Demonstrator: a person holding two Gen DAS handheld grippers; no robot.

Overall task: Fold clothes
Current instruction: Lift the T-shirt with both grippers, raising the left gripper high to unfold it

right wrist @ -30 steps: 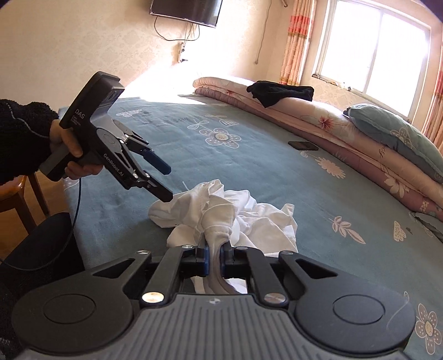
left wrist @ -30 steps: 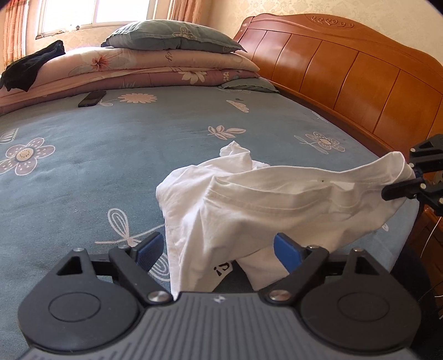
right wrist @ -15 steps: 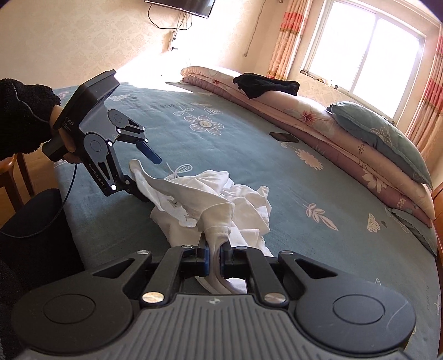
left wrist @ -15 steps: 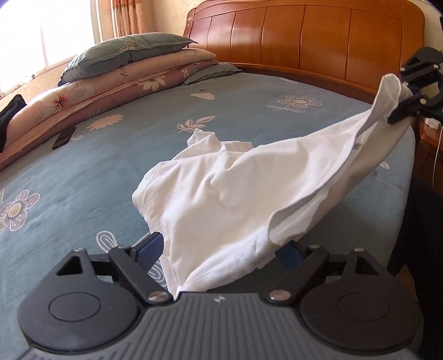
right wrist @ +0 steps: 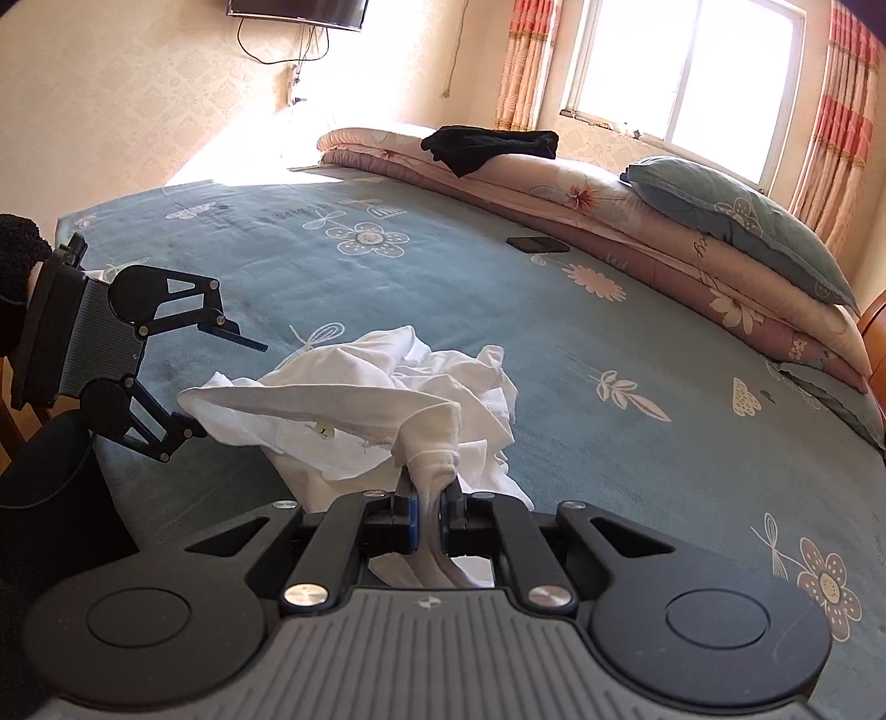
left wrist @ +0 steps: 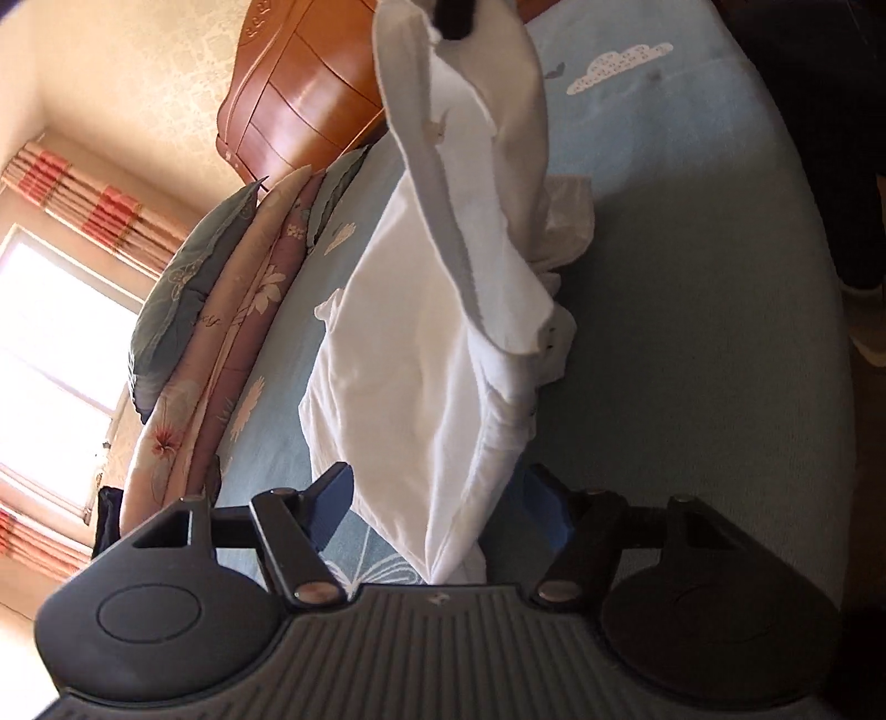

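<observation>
White garment (right wrist: 387, 404), crumpled and partly lifted off the blue floral bed (right wrist: 498, 288). Right gripper (right wrist: 427, 512) jaws pinch a bunched edge; left gripper (right wrist: 221, 382) jaws, just closing, stand spread around a fold.

Sunlit window (right wrist: 678, 83), striped curtains (right wrist: 847, 111), wooden headboard (left wrist: 299, 94), wall TV (right wrist: 299, 12).
</observation>
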